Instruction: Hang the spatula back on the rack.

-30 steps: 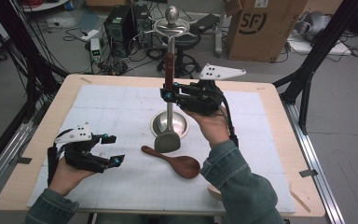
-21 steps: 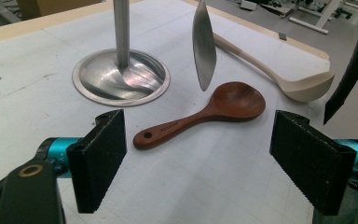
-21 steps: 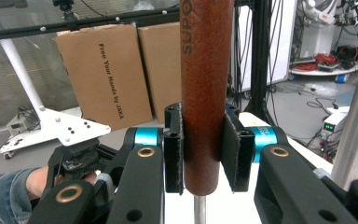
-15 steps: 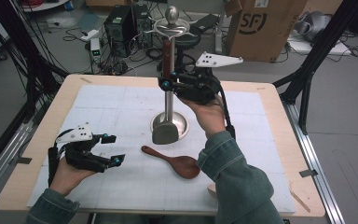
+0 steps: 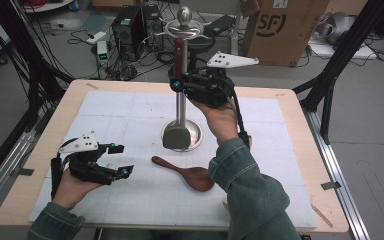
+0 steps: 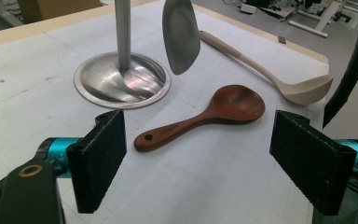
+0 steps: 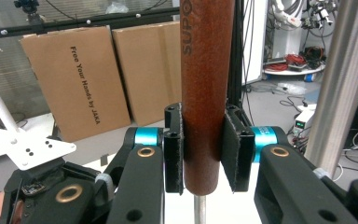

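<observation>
A metal stand with a round base [image 5: 194, 137] and an upright pole [image 5: 181, 107] rises mid-table. My right gripper [image 5: 179, 85] is shut on the brown wooden handle [image 5: 179, 57] of a metal-headed spatula, held upright beside the pole. Its head [image 5: 175, 136] hangs just over the base's front rim. In the right gripper view both pads clamp the handle [image 7: 207, 70], with the gripper [image 7: 206, 149] below. My left gripper [image 5: 121, 160] rests open at the near left. Its view shows the jaws wide apart [image 6: 203, 163], facing a brown wooden spoon [image 6: 214, 112] on the mat.
The brown spoon [image 5: 187, 172] lies on the white mat [image 5: 105, 115] in front of the stand. A beige ladle [image 6: 279, 79] lies beyond it, near the right forearm. The stand's top ring and knob [image 5: 184, 20] sit above the held handle. Boxes and cables stand beyond the table.
My right gripper has lifted the spatula slightly and carried it a little farther back and left, closer to the pole. The left gripper has stayed put.
</observation>
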Demonstrator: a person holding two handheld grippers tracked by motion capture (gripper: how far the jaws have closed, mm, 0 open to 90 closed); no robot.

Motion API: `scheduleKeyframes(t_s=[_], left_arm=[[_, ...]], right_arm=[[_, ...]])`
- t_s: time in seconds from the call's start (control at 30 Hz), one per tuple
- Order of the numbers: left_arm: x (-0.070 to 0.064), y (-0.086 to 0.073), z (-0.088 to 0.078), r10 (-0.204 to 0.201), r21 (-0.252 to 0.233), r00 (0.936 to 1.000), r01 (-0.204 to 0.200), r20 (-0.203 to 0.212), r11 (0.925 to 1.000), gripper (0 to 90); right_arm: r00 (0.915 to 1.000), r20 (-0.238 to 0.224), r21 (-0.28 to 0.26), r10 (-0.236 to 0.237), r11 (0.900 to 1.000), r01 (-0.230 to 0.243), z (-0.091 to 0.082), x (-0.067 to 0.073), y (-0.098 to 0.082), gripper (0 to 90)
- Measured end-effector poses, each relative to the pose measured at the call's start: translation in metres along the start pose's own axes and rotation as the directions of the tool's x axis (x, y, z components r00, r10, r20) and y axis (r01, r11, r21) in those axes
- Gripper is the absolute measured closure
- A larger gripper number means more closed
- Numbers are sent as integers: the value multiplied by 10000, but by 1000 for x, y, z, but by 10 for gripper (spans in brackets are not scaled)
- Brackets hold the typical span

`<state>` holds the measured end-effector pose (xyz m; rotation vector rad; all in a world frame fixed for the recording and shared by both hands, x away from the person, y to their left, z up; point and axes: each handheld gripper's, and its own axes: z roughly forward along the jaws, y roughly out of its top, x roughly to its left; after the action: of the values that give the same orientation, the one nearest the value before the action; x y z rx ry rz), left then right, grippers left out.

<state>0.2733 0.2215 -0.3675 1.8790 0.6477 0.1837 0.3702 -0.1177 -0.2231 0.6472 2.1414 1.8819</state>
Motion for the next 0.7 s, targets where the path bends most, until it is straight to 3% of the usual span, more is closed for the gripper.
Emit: scheduleKeyframes(t_s=[0.7], left_arm=[[0,-1,0,-10,31,10000,10,21,10000,193]], right_arm=[[9998,217,-144,6,9999,-2,-6,-1,1,731]])
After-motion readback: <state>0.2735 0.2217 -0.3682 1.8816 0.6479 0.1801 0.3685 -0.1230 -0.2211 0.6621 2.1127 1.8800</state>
